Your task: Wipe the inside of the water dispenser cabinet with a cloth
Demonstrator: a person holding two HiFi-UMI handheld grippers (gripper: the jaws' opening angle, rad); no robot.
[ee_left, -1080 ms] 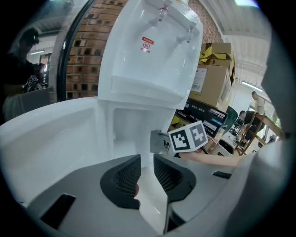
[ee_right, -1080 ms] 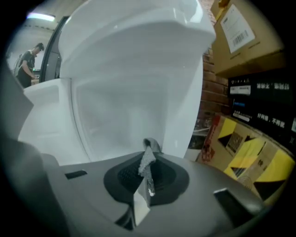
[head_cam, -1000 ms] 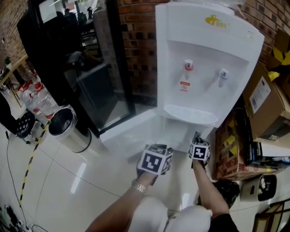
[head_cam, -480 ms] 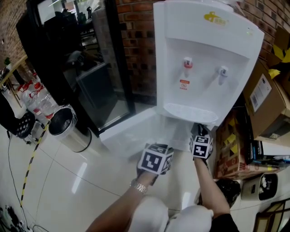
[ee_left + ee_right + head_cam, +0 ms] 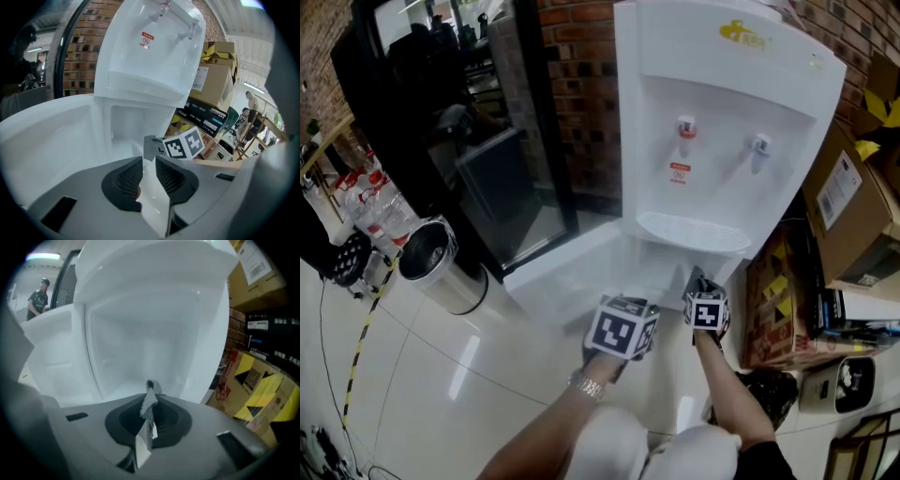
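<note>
The right gripper [image 5: 148, 414] clamped a grey cloth [image 5: 149, 398], mostly hidden between its jaws, facing the open white cabinet [image 5: 154, 343]; the left gripper [image 5: 149, 171] stood slightly parted, empty.

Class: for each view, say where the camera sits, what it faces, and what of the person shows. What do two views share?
Head view: on the head, steeply down at the dispenser; forearms, left gripper, right gripper show.
Left gripper view: on that gripper, facing the cabinet; jaws apart, empty.
Right gripper view: on that gripper, into the cabinet; jaws shut on cloth.
Shared: head and left gripper views both show the right gripper's cube.
</note>
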